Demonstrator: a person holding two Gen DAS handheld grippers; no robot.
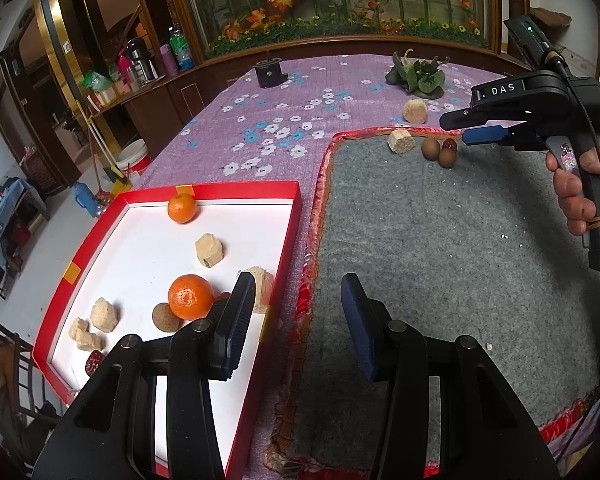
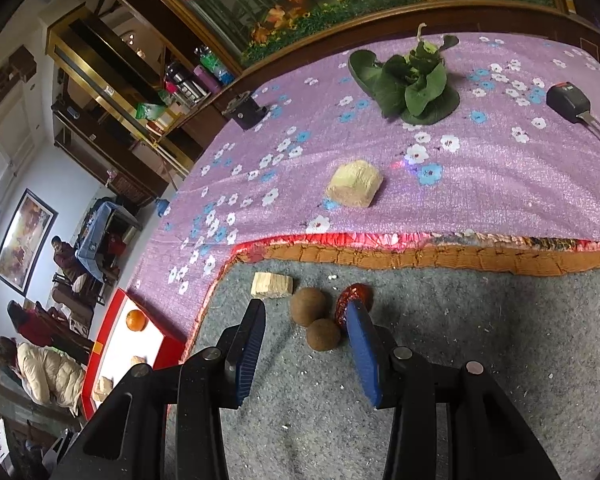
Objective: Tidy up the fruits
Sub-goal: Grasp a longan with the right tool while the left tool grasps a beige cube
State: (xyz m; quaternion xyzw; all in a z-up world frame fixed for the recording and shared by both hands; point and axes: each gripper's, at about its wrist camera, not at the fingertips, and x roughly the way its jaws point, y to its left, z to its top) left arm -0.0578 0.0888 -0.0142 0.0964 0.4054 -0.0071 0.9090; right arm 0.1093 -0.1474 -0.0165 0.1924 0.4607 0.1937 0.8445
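Note:
A red-rimmed white tray (image 1: 288, 216) lies left of a grey mat (image 1: 440, 240). It holds two oranges (image 1: 191, 296), several pale cut chunks (image 1: 208, 249), a brown round fruit (image 1: 165, 317) and a red date (image 1: 93, 361). My left gripper (image 1: 298, 312) is open and empty over the tray's right rim. On the mat's far edge lie two brown round fruits (image 2: 309, 306), a red date (image 2: 354, 295) and a pale chunk (image 2: 271, 285). My right gripper (image 2: 306, 338) is open, its fingers on either side of the nearer brown fruit (image 2: 323, 334); it also shows in the left wrist view (image 1: 466, 130).
A purple flowered cloth (image 2: 480, 184) covers the table. On it lie a pale chunk (image 2: 355, 184), a leafy green vegetable (image 2: 410, 84), a black clip (image 2: 576, 110) and a black cylinder (image 1: 270, 73). A wooden cabinet stands behind. People sit far left.

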